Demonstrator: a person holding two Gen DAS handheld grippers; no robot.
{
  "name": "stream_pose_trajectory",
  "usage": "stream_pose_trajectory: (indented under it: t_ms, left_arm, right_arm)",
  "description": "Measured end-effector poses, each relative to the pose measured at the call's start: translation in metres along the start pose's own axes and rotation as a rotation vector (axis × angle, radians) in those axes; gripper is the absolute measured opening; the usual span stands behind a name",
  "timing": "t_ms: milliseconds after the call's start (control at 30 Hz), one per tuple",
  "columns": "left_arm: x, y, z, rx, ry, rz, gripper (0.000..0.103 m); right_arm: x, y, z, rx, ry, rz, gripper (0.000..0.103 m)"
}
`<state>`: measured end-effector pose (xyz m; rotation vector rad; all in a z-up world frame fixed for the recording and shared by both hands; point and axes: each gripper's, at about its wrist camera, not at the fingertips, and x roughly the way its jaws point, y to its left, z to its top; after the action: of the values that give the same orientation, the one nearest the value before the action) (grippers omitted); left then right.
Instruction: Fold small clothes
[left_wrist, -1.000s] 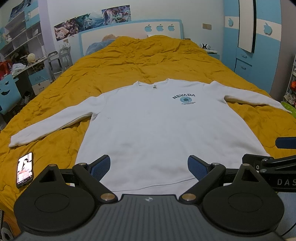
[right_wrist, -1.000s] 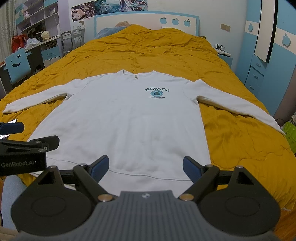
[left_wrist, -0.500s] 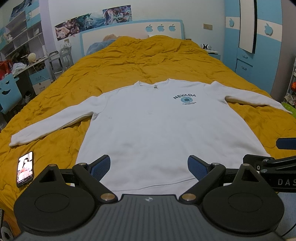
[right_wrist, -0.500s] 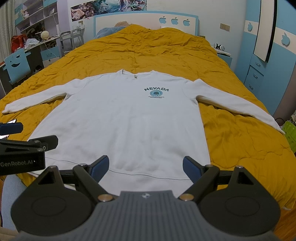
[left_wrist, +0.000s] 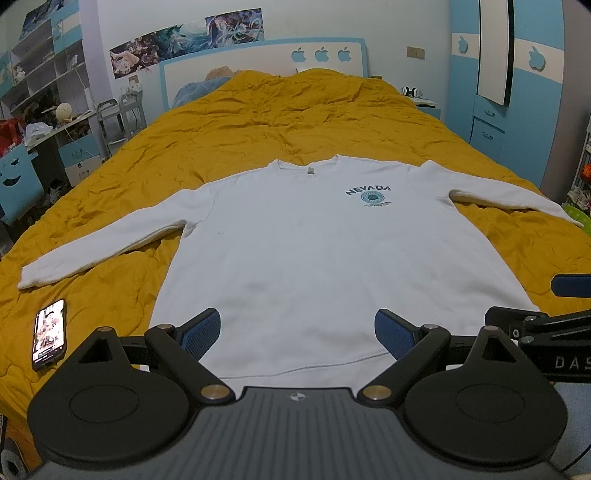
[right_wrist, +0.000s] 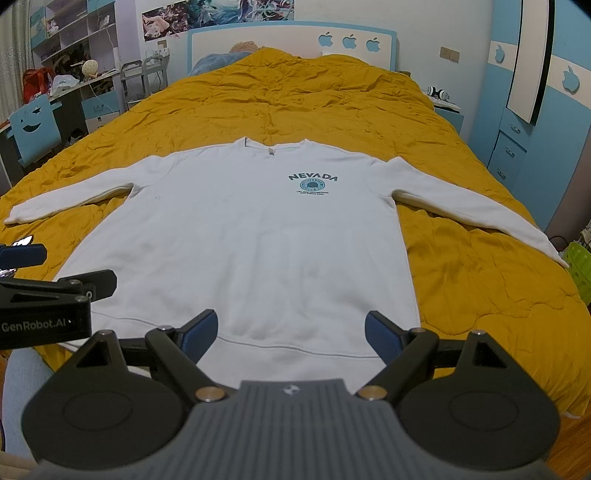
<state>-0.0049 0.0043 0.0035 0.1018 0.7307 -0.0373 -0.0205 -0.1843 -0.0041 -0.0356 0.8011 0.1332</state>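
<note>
**White sweatshirt spread flat on a mustard quilt**

A white long-sleeved sweatshirt (left_wrist: 314, 240) is being displayed front-up near the foot of the bed, sleeves stretched out to both sides and the ribbed hem lying nearest the cameras. A teal "NEVADA" print (left_wrist: 369, 194) is being shown on the chest, with a small tag at the round neckline. The fabric is looking soft, thick and mostly smooth. It is being carried by a crinkled, quilted mustard bedspread (left_wrist: 295, 118). A phone (left_wrist: 49, 334) with a lit screen is lying beside the left sleeve cuff. The left gripper (left_wrist: 297, 330) and right gripper (right_wrist: 291, 332) are being held wide open above the hem, gripping nothing. Blue-and-white wardrobes (right_wrist: 535, 92) are flanking the room
</note>
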Motion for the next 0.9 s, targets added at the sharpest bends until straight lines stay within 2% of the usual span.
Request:
stream_pose_trajectory:
  t_ms: [900]
  left_arm:
    - [0.0000, 0.0013, -0.0002, 0.000, 0.002, -0.001, 0.103]
  right_arm:
    - [0.0032, 0.0010, 0.0024, -0.006, 0.010, -0.005, 0.083]
